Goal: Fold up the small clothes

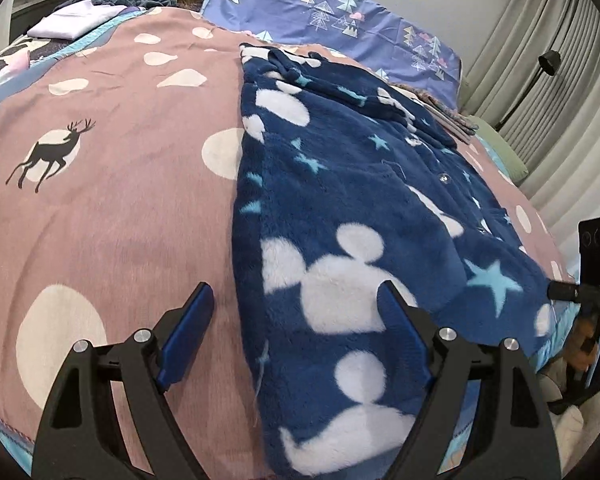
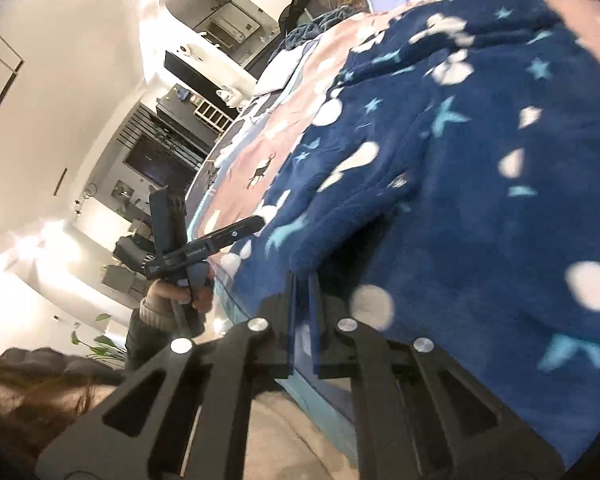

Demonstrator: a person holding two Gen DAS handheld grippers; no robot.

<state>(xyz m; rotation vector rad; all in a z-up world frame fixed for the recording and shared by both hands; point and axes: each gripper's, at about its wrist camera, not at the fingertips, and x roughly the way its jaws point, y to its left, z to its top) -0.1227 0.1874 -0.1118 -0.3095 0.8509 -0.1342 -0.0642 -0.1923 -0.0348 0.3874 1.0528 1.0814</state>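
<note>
A navy fleece garment (image 1: pixel 340 208) with white mouse-head shapes and light blue stars lies spread on the pink bedspread (image 1: pixel 120 208). My left gripper (image 1: pixel 294 288) is open above the garment's left edge. One blue pad (image 1: pixel 192 332) is over the bedspread, the other over the fleece. In the right wrist view the right gripper (image 2: pixel 302 280) has its fingers pressed together on the near edge of the garment (image 2: pixel 440 168), where the fleece bunches up. The left wrist view shows the right gripper (image 1: pixel 556 292) at the garment's right corner.
A person's hand (image 2: pixel 172 296) holds the left gripper at the bed's edge. A folded pale cloth (image 1: pixel 72 24) lies at the far left corner and a blue tree-print pillow (image 1: pixel 340 16) at the head. Curtains (image 1: pixel 540 80) and a floor lamp (image 1: pixel 548 62) stand to the right.
</note>
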